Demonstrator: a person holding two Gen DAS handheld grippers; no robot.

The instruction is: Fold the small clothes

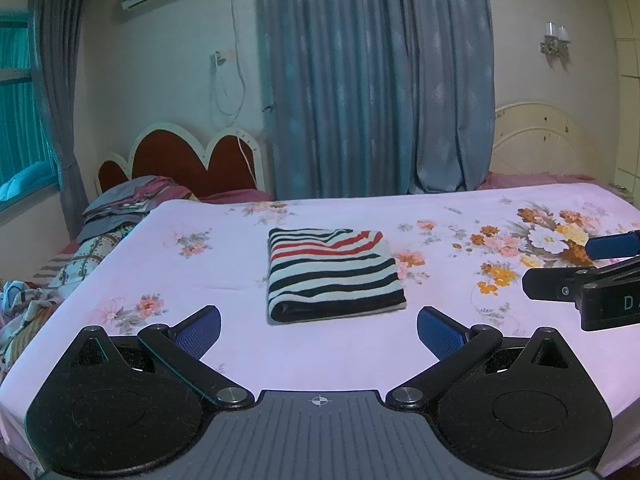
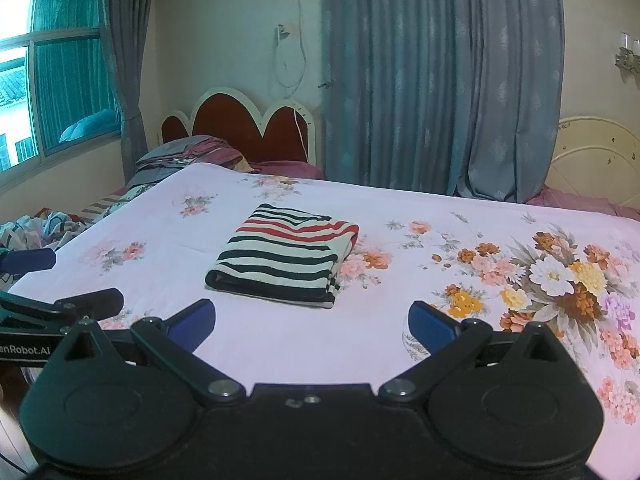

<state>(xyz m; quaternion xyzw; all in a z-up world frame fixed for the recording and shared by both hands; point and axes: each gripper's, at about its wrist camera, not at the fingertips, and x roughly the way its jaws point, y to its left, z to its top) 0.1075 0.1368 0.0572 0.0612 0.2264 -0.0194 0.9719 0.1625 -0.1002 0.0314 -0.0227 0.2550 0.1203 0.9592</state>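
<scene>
A small striped garment (image 1: 332,274), black, white and red, lies folded into a flat rectangle on the pink floral bedsheet (image 1: 240,344). The right wrist view shows the same folded garment (image 2: 284,254) a little left of centre. My left gripper (image 1: 319,330) hovers above the sheet just in front of the garment, open and holding nothing. My right gripper (image 2: 311,324) is likewise open and empty, short of the garment's near edge. The right gripper's fingers (image 1: 612,245) show at the right edge of the left wrist view, and the left gripper's fingers (image 2: 30,259) at the left edge of the right one.
The bedsheet (image 2: 400,344) covers a wide bed with bare room around the garment. A pile of bedding (image 1: 120,204) lies on a second bed at the left by a red headboard (image 1: 180,160). Blue curtains (image 1: 376,80) hang behind. A cream headboard (image 1: 540,140) stands at the back right.
</scene>
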